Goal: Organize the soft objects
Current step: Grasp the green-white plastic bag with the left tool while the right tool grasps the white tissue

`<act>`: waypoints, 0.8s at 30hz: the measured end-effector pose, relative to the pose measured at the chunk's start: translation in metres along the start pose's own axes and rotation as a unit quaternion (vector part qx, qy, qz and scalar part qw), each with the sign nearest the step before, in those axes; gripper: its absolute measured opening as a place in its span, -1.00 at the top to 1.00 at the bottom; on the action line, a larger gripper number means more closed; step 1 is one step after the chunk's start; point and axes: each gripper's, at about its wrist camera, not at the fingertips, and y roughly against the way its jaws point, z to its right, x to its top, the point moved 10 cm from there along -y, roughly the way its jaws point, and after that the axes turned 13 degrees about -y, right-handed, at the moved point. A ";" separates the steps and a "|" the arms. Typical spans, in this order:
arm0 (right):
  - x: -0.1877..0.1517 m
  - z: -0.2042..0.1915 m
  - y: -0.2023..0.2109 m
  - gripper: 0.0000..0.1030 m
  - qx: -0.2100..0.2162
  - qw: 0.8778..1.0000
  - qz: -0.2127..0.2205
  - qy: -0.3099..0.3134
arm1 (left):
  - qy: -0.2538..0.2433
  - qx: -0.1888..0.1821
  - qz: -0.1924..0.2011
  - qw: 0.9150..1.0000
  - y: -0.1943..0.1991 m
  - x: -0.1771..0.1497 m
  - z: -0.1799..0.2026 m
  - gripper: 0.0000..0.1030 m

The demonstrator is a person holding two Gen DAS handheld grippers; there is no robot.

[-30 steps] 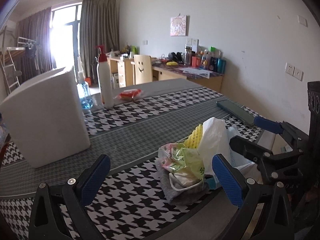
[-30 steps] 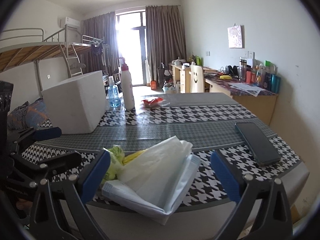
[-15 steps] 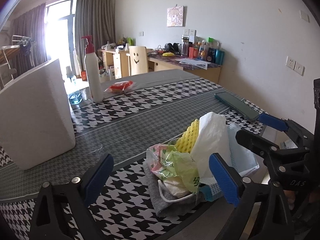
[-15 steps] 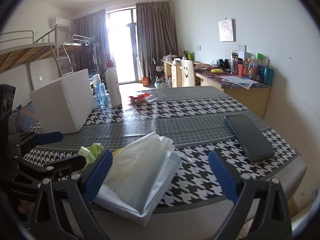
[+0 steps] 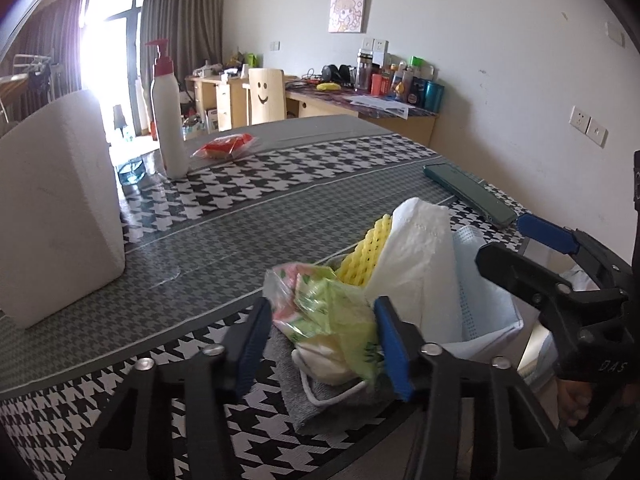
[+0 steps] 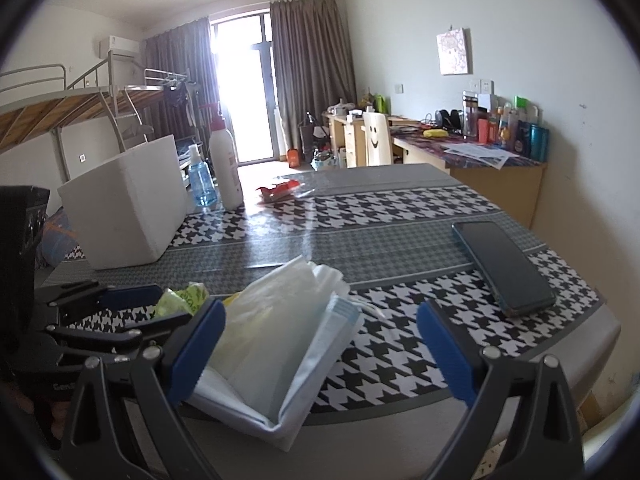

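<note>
From the left wrist view, a heap of soft things sat at the near edge of the houndstooth table [image 5: 320,184]. The left gripper [image 5: 320,340] was closing around a crumpled green plastic bag [image 5: 336,312], which lay between the blue pads [image 5: 390,344]; the right-hand pad touched the bag, but the fisheye made it hard to say whether the left-hand pad pressed it yet. Under the bag lay a white face mask [image 5: 328,368] with its ear loop, and under that a folded grey cloth [image 5: 320,404]. Behind the bag stood a yellow foam net [image 5: 368,248], then a white plastic bag [image 5: 416,264] and a pale blue mask pack [image 5: 480,292]. The right gripper [image 5: 560,264] showed at the right edge, just beside the pack. A dark phone [image 5: 468,194] lay farther right; a white foam box [image 5: 56,224], a pump bottle [image 5: 168,120] and a red packet [image 5: 226,146] stood well apart toward the far side.

From the right wrist view, the right gripper [image 6: 320,352] had its jaws wide apart, holding nothing. The white plastic bag [image 6: 276,320] and the mask pack [image 6: 320,364] lay between them, against the left-hand pad [image 6: 196,348] and clear of the other. The left gripper [image 6: 132,300] showed at the left, with the green plastic bag [image 6: 184,298] at its tips. The phone [image 6: 504,268] lay to the right, and the foam box [image 6: 124,212], a blue spray bottle [image 6: 200,184] and the pump bottle [image 6: 226,168] stood behind.
</note>
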 end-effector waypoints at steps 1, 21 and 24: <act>0.000 -0.001 0.000 -0.91 0.001 1.000 0.000 0.000 | 0.003 0.000 -0.004 1.000 -0.001 -0.001 -0.001 0.15; -0.002 -0.032 -0.010 -0.91 0.024 0.999 -0.030 0.017 | 0.041 0.013 0.039 0.998 0.038 -0.004 -0.033 0.46; -0.006 -0.037 -0.013 -0.91 0.031 0.999 -0.039 0.017 | 0.044 0.020 0.042 0.998 0.044 -0.005 -0.040 0.46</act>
